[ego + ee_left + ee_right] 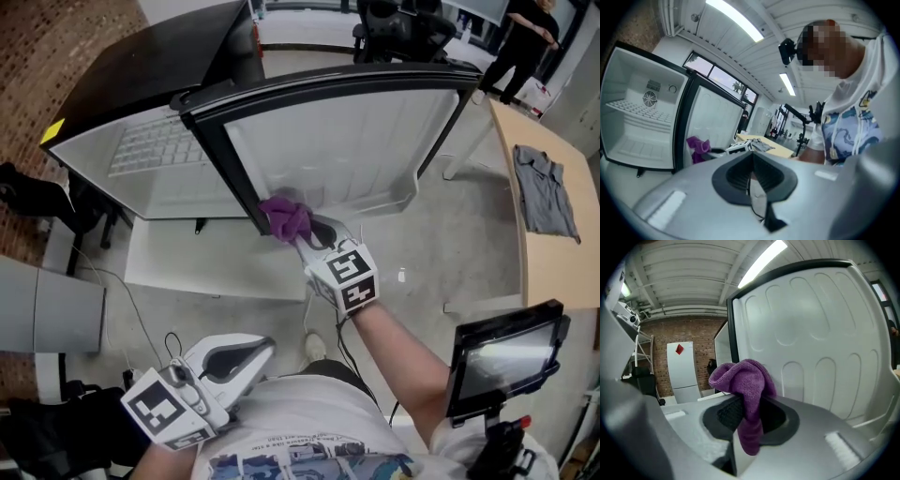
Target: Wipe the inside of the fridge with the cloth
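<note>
The right gripper [302,232] is clenched on a purple cloth [284,217]; its own view shows the cloth [746,380] bunched above the jaws, with a tail hanging down between them. In the head view the cloth sits just off centre toward 11 o'clock, at the black lower edge of the open fridge door [347,141], where the door meets the fridge [159,159]. Whether it presses on the white lining cannot be told. The fridge's white inside, with its wire shelf, lies toward 10 o'clock. The left gripper [262,347] is low at 7 o'clock, near the person's shirt, with its jaws closed together on nothing [752,180]. At 3 o'clock a wooden table [548,272] carries a grey garment [544,192].
</note>
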The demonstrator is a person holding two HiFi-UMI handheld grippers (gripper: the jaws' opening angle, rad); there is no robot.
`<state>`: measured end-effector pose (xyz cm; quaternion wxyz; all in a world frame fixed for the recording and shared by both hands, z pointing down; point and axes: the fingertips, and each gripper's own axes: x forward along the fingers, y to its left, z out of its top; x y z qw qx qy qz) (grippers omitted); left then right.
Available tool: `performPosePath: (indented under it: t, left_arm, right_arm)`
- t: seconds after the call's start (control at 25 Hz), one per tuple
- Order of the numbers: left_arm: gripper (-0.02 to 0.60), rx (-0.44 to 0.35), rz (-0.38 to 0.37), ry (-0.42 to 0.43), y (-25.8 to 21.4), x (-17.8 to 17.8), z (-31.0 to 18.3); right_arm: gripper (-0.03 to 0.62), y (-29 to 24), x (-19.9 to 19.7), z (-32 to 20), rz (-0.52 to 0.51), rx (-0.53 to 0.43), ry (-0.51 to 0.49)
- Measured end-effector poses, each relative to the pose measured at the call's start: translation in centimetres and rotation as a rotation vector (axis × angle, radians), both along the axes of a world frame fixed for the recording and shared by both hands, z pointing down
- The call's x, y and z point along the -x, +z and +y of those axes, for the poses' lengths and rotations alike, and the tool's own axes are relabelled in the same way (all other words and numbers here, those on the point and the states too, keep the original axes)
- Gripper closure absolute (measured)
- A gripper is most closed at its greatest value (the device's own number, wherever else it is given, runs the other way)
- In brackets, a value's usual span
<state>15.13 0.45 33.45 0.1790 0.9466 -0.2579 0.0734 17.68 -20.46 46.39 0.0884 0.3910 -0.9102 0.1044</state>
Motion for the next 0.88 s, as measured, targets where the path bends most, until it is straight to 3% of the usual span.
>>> performPosePath:
  t: [0.28,0.88]
  left_arm:
    - [0.575,-0.001,-0.003,-0.015,-0.2,0.9,0.1]
    - [0.575,0.004,-0.011,0.036,-0.1,-1.0,-0.7]
  right_arm:
    - [0.515,2.9,0.3,-0.3,0.055,0.037,0.001]
    - [0.515,5.1,-2.5,-1.3,0.109,0.075,0.03]
